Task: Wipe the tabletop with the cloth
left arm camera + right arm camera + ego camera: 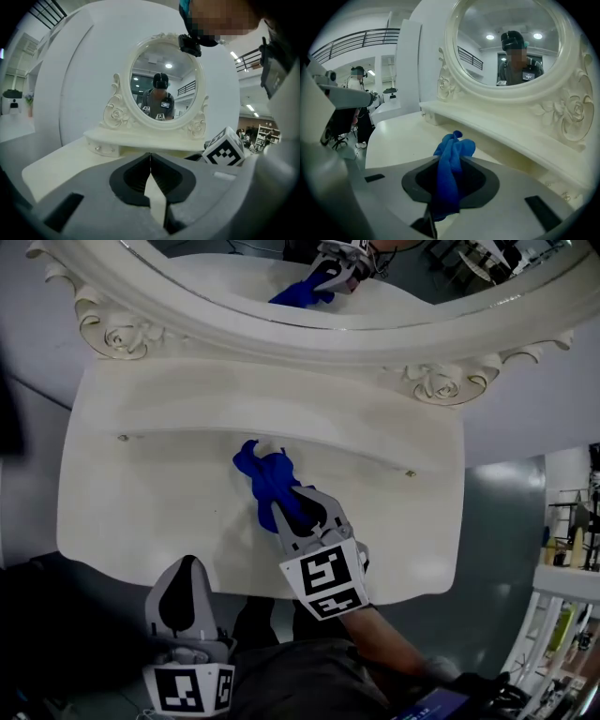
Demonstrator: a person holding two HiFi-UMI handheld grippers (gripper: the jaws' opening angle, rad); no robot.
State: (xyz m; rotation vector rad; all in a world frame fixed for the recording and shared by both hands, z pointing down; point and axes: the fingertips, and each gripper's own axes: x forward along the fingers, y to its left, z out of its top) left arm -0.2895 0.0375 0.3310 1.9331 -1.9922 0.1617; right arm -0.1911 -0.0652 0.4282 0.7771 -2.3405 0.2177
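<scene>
Blue cloth [267, 479] is bunched up in your right gripper [298, 509], with the jaws pinched narrow on it. A crumpled wad sticks out past the tips and a tail hangs back between the pads. You're holding it over the middle of the white tabletop [141, 493], just in front of the raised shelf [328, 399] that runs under the mirror [309, 277]. Whether the cloth actually touches the surface, I can't tell from here. The gripper slants down toward the table, and its marker cube [325, 582] sits above the near edge. Your left gripper [186, 568] is off the table, hanging at the near left edge, tips together with nothing between them. It points toward the mirror, and the right gripper's cube shows just beside it in the left gripper view. Up in the glass you get a reflection of the cloth and the jaws holding it.
</scene>
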